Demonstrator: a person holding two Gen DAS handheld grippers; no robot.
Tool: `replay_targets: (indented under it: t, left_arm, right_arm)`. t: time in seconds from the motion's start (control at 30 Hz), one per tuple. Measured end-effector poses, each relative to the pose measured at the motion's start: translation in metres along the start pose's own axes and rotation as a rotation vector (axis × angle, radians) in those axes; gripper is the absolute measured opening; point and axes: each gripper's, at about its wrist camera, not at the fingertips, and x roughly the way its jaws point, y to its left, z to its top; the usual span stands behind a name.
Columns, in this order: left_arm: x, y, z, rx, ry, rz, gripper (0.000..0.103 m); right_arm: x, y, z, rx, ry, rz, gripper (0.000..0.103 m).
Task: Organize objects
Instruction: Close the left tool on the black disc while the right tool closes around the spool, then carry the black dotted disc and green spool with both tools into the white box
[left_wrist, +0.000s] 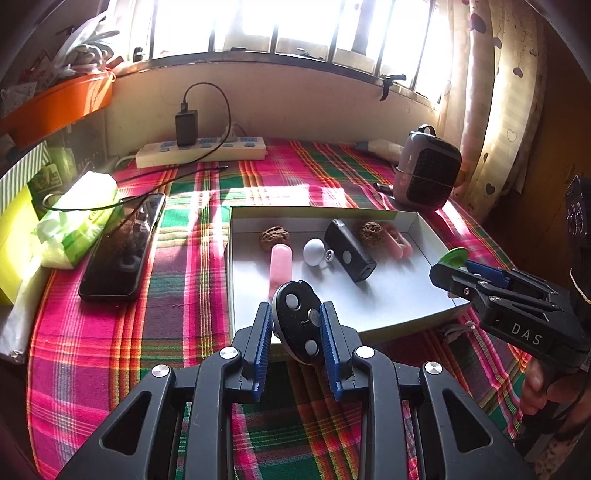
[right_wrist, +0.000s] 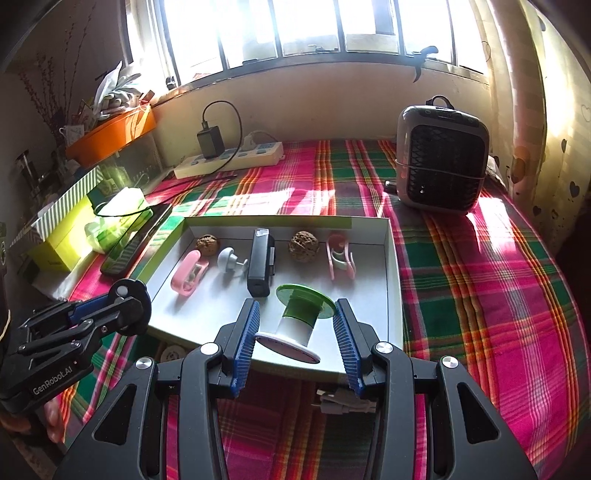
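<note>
My left gripper (left_wrist: 295, 325) is shut on a black oval disc (left_wrist: 297, 321) with white dots, held just over the near left edge of a shallow white box (left_wrist: 406, 306). In the box lie two walnuts (left_wrist: 275, 238), a pink piece (left_wrist: 281, 264), a white knob (left_wrist: 314, 252), a black block (left_wrist: 349, 249) and a pink clip (left_wrist: 397, 240). My right gripper (right_wrist: 295, 326) is shut on a green and white spool (right_wrist: 299, 317) above the box's near edge (right_wrist: 391, 295). Each gripper also shows in the other's view: the right gripper (left_wrist: 454, 273) and the left gripper (right_wrist: 125, 302).
The table has a plaid cloth (left_wrist: 177, 295). A black phone (left_wrist: 123, 245), a green tissue pack (left_wrist: 81, 218) and a yellow box lie to the left. At the back are a power strip (left_wrist: 201, 147) with a charger and a small heater (right_wrist: 441, 166). A white plug (right_wrist: 343, 402) lies below the box.
</note>
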Motion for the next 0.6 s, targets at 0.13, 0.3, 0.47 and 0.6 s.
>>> replay_targets:
  t: [0.13,0.3,0.47,0.6]
  left_arm:
    - [0.007,0.002,0.004,-0.004,0.006,0.004,0.024]
    - [0.016,0.002,0.006,-0.002,0.016,0.008,0.024]
    - [0.024,0.003,0.007,-0.003,0.033,0.012,0.024]
    - [0.029,0.004,0.007,-0.005,0.041,0.018,0.024]
  right_arm:
    - [0.009,-0.005,0.006,0.002,0.010,-0.013,0.043]
    - [0.022,-0.011,0.010,0.003,0.031,-0.028,0.043]
    - [0.034,-0.015,0.012,-0.001,0.054,-0.033,0.043]
    - [0.041,-0.017,0.013,-0.003,0.067,-0.039,0.043]
